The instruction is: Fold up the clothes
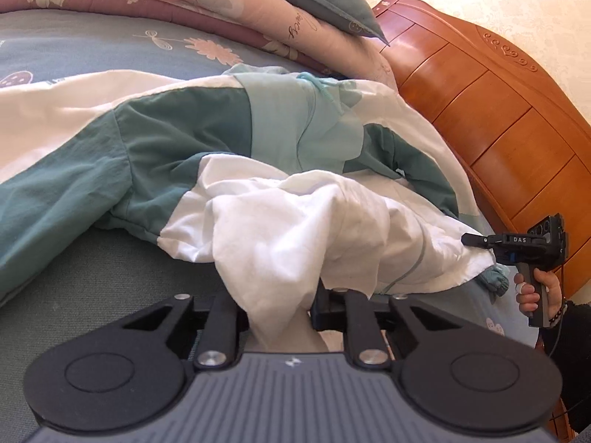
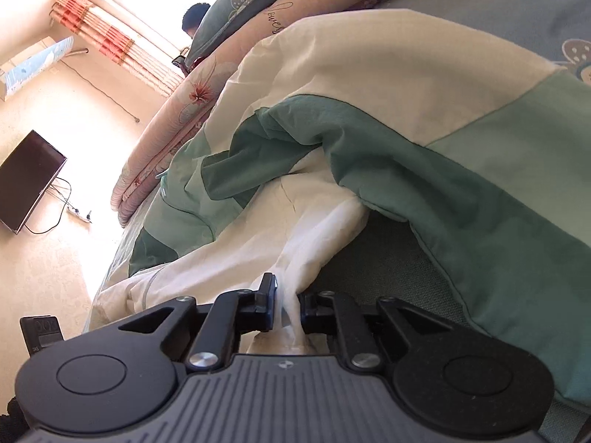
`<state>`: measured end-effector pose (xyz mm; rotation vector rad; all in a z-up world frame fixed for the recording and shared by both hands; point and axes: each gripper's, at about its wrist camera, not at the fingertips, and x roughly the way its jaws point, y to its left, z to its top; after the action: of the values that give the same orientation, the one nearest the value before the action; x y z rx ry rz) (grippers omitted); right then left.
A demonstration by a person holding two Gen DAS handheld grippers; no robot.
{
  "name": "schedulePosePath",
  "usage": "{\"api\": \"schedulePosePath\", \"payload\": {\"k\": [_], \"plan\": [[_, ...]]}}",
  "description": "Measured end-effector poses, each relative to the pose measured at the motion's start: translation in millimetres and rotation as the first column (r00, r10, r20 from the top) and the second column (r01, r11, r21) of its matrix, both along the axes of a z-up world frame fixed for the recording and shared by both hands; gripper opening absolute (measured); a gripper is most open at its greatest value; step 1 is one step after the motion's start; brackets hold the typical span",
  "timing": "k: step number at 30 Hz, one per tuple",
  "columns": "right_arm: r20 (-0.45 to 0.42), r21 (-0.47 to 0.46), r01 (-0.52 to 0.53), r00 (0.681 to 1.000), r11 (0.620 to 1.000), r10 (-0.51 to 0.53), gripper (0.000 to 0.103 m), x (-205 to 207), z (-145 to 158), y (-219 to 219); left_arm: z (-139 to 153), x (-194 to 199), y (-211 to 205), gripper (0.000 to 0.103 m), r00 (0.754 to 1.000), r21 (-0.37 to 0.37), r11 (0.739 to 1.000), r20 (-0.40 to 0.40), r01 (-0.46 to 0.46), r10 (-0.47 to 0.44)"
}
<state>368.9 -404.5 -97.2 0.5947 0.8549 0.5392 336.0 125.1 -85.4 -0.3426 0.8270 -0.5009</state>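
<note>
A bed (image 1: 92, 258) with a grey-green sheet fills both views, a carved wooden headboard (image 1: 491, 110) at its end and a floral quilt (image 1: 229, 11) rolled along its far side. The cream wall carries striped curtains (image 2: 110, 48) and a dark flat screen (image 2: 29, 177). A white and green jacket (image 1: 177, 136) lies crumpled on the sheet. The left gripper (image 1: 280, 313) is clamped on a white fold of it; the right gripper (image 2: 288, 310) pinches its white hem.
</note>
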Motion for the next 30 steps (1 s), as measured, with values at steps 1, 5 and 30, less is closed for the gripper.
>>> {"api": "schedulePosePath", "payload": {"k": [1,5,30], "plan": [[0.014,-0.018,-0.007,1.000,1.000,0.007,0.012,-5.4,11.8,2.0,8.6,-5.5,0.4,0.013,1.000,0.001,1.000,0.017,0.000,0.000],[0.070,-0.090,-0.030,0.997,0.995,0.037,0.011,-27.0,58.8,10.2,52.7,-32.3,3.8,0.012,0.997,0.000,1.000,0.079,0.005,-0.005],[-0.240,-0.378,-0.257,0.955,0.889,0.174,0.024,-178.2,49.7,45.0,50.2,-147.0,11.4,0.018,0.985,0.241,0.970,-0.170,0.026,0.015]]}}
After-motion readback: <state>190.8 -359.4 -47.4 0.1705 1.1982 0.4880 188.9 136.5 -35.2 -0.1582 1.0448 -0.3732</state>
